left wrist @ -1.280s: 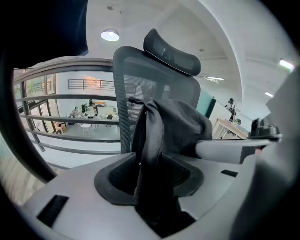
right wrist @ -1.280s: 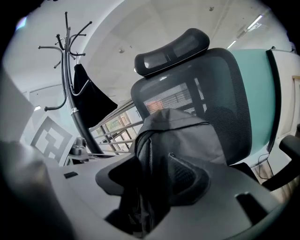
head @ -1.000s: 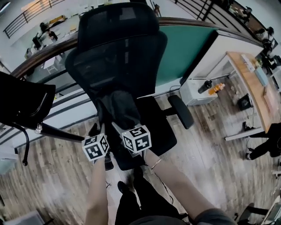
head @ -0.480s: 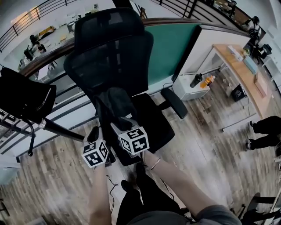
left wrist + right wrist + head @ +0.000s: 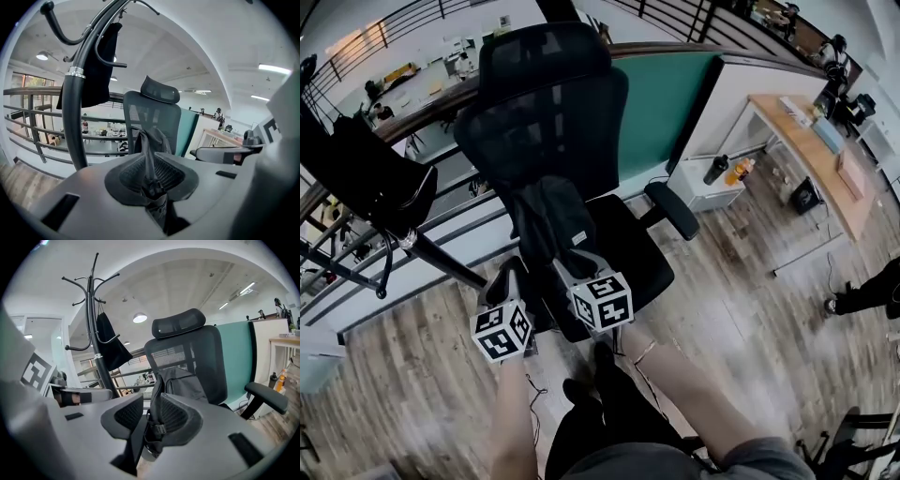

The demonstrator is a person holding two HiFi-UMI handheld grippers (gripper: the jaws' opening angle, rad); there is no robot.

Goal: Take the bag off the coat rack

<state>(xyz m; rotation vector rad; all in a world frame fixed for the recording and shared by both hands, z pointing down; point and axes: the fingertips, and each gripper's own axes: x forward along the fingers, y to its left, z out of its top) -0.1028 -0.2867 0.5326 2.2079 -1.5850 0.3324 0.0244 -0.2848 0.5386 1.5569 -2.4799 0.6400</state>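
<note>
Head view: the bag [image 5: 366, 178] hangs on the coat rack [image 5: 441, 262], well left of both claws, which are over at a backpack [image 5: 553, 220] on the chair [image 5: 548, 103].

Left gripper view: the left gripper [image 5: 152, 187] has just squeezed down and pinches a strap [image 5: 148, 157].

Right gripper view: the right gripper [image 5: 151, 423] has been closing too and clamps the other strap [image 5: 154, 416], with the bag up on the rack off to the left.

Big black chair [image 5: 546, 122] in front of me, green wall [image 5: 661, 103] behind (wood desk [image 5: 808, 150] off right), wood floor [image 5: 750, 319] below.

My left gripper [image 5: 508, 277] and right gripper [image 5: 570, 265] reach forward side by side, jaws just closing, each pinching a strap [image 5: 149, 159].
</note>
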